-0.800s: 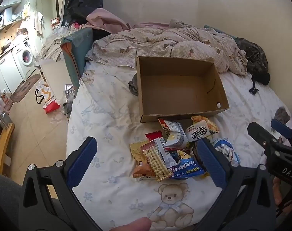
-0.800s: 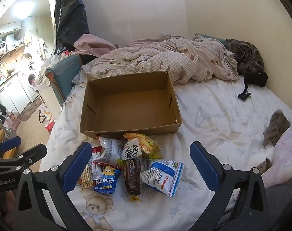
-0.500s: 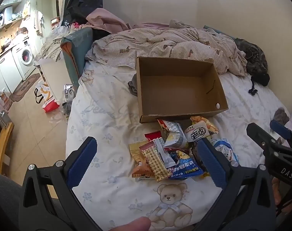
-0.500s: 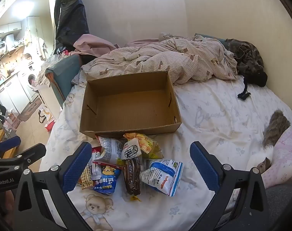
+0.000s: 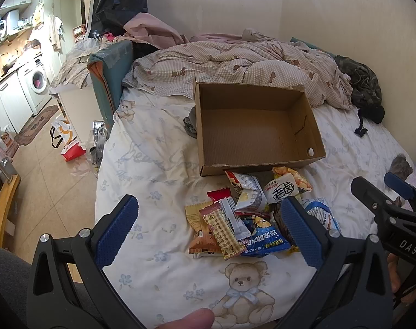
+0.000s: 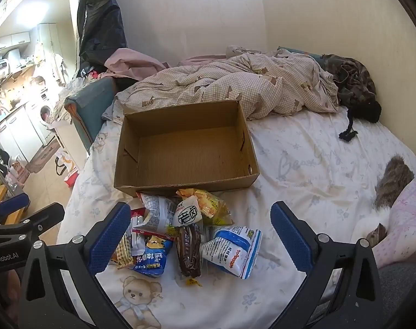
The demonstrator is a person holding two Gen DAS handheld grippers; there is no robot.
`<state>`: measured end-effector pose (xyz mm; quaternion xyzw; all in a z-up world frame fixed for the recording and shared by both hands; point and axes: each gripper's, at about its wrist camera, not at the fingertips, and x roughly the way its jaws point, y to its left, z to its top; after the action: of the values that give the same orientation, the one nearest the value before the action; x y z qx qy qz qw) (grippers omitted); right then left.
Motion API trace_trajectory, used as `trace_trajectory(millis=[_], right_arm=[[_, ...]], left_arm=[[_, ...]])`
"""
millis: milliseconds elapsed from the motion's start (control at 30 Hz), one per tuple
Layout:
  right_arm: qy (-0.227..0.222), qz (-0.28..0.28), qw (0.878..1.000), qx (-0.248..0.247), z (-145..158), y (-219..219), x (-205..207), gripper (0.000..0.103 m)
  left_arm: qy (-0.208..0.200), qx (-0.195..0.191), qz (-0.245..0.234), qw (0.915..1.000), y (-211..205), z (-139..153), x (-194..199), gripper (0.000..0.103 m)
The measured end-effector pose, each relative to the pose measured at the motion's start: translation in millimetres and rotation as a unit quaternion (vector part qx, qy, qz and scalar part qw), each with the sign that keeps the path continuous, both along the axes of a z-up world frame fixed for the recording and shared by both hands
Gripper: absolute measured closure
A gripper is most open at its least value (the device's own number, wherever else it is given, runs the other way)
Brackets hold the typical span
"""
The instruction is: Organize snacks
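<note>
We held the left gripper and the right gripper above the white bear-print bedsheet, each with its blue-padded fingers spread wide and gripping nothing. The heap of crinkled foil and plastic snack packets lay on the sheet just in front of the open brown cardboard box, its farthest packets touching the box's near wall. A checked beige quilt lay bunched behind the box.
</note>
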<state>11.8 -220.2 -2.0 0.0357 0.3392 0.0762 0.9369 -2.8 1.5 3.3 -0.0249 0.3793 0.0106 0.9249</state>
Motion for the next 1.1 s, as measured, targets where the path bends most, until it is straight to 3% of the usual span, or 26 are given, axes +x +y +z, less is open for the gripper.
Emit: trace_trajectory(millis=[1100], right_arm=[[0.001, 0.0, 1.0, -0.001, -2.1, 2.0, -0.3, 0.0]], left_arm=[[0.001, 0.001, 0.003, 1.0, 0.4, -1.1, 1.5, 0.0]])
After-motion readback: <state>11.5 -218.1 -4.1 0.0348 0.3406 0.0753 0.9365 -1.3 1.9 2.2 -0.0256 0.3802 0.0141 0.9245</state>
